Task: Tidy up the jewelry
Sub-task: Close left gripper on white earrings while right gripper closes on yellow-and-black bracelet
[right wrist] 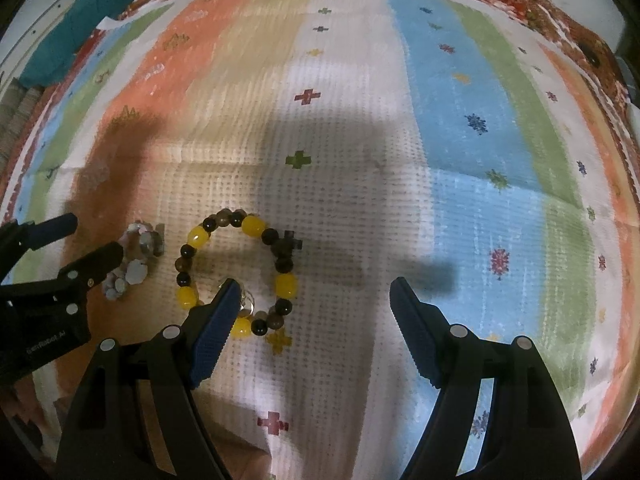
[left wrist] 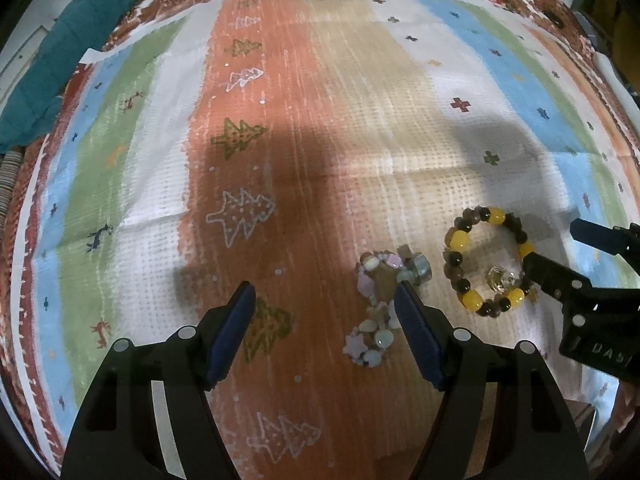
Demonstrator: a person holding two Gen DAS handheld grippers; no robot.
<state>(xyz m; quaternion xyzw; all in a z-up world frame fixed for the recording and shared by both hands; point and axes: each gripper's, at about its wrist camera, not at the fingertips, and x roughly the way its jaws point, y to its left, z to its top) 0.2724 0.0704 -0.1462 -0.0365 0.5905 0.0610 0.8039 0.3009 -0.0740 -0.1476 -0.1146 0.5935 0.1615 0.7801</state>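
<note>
Left gripper (left wrist: 325, 294) gaped empty, pastel bracelet (left wrist: 374, 308) just inside its right finger | right gripper (right wrist: 311, 290) gaped empty, yellow-and-dark bead bracelet (right wrist: 236, 276) under its left finger | likely each poised for its own pickup | count: two bracelets, side by side on striped cloth (right wrist: 440, 140), not touching

Dim, warm light is seen in both views. Broad soft shadows are thrown across the striped cloth (left wrist: 360, 128) toward its middle, with a darker patch beside the yellow bead bracelet (right wrist: 236, 272). Strong fisheye bending is noted at the dark corners. The weave is rendered slightly grainy and soft.
</note>
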